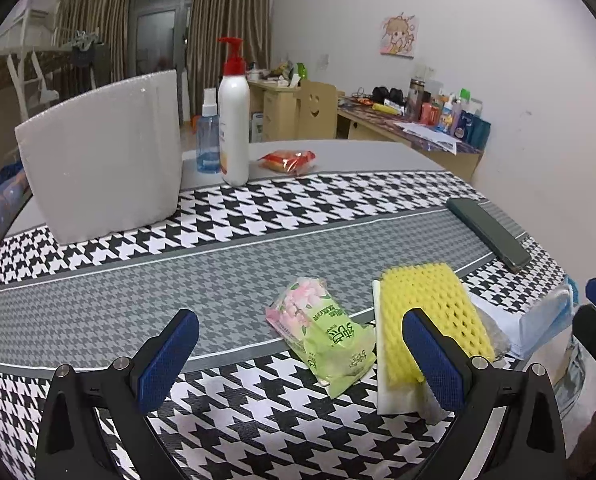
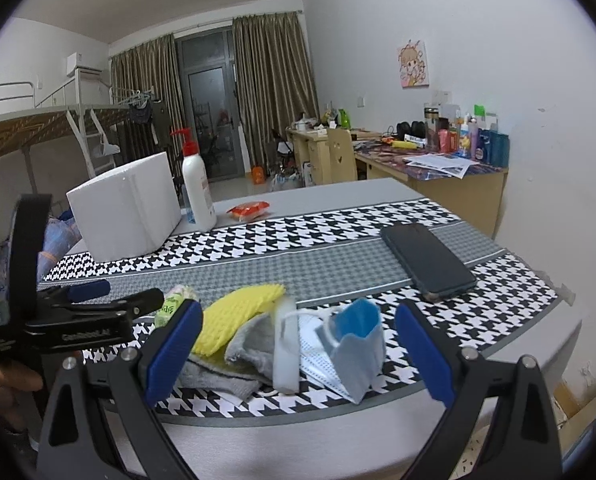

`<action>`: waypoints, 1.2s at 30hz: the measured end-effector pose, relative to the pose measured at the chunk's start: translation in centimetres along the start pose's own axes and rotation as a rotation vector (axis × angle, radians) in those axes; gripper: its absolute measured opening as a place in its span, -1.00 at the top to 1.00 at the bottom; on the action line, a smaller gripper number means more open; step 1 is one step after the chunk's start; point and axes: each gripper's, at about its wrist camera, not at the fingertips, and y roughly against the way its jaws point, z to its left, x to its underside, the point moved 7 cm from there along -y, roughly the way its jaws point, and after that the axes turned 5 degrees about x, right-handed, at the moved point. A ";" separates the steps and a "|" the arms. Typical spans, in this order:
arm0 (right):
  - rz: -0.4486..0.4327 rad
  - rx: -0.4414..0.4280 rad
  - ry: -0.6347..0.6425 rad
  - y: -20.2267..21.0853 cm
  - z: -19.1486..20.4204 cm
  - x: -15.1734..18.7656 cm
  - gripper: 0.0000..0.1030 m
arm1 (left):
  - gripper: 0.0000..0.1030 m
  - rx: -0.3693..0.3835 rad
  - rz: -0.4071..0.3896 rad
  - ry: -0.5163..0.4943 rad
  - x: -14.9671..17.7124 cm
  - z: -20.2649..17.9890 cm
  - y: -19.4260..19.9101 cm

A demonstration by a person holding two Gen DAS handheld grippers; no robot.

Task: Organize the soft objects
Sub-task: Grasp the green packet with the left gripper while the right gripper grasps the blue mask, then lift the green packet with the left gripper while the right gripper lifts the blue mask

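A pink-and-green tissue pack (image 1: 321,336) lies on the houndstooth runner (image 1: 258,208), ahead of my open left gripper (image 1: 298,356). To its right a yellow foam net (image 1: 433,312) rests on a white sheet, with a grey cloth (image 1: 493,336) beside it. In the right wrist view the yellow foam net (image 2: 238,312), the grey cloth (image 2: 250,344) and blue face masks (image 2: 353,344) lie between the fingers of my open right gripper (image 2: 298,356). Nothing is gripped. The left gripper (image 2: 90,304) shows at the left there.
A white foam box (image 1: 102,160) stands at the back left, with a white pump bottle (image 1: 234,128), a blue spray bottle (image 1: 208,136) and a red snack pack (image 1: 288,160) behind. A dark phone (image 2: 427,260) lies on the right. The table edge (image 2: 337,432) is near.
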 end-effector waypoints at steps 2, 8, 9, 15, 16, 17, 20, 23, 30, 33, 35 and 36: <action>0.015 0.020 0.003 -0.4 -0.3 0.4 -0.92 | -0.98 -0.005 0.009 0.009 0.1 0.1 -0.3; 0.085 0.064 -0.020 -2.0 -2.0 2.5 -0.92 | -0.79 -0.027 0.052 0.012 0.7 0.1 -1.8; 0.090 0.076 -0.017 -2.1 -2.2 2.6 -0.92 | -0.79 -0.030 0.060 0.018 0.8 0.1 -2.1; 0.108 0.089 -0.033 -2.5 -3.4 3.2 -0.92 | -0.57 -0.033 0.081 0.046 1.1 -0.2 -2.8; 0.118 0.089 -0.036 -2.7 -3.5 3.3 -0.92 | -0.56 -0.035 0.086 0.046 1.2 -0.3 -2.9; 0.127 0.091 -0.041 -3.0 -3.7 3.5 -0.92 | -0.55 -0.036 0.094 0.044 1.4 -0.5 -3.1; 0.148 0.081 -0.064 -3.7 -4.0 4.0 -0.86 | -0.44 -0.029 0.116 0.049 1.6 -0.6 -3.5; 0.173 0.054 -0.063 -4.5 -3.8 4.4 -0.79 | -0.37 -0.036 0.119 0.047 1.6 -0.8 -3.5; 0.215 0.021 -0.074 -5.0 -4.0 5.3 -0.42 | 0.06 -0.011 0.133 0.062 1.3 -1.4 -4.4; 0.224 0.017 -0.086 -5.2 -4.4 5.6 -0.30 | 0.27 -0.007 0.147 0.079 1.4 -1.2 -4.8; 0.225 0.013 -0.094 -5.3 -4.5 5.7 -0.23 | 0.38 0.008 0.147 0.085 1.3 -1.2 -4.9; 0.221 0.018 -0.092 -5.3 -4.6 5.6 -0.20 | 0.40 0.019 0.149 0.089 1.3 -1.2 -4.9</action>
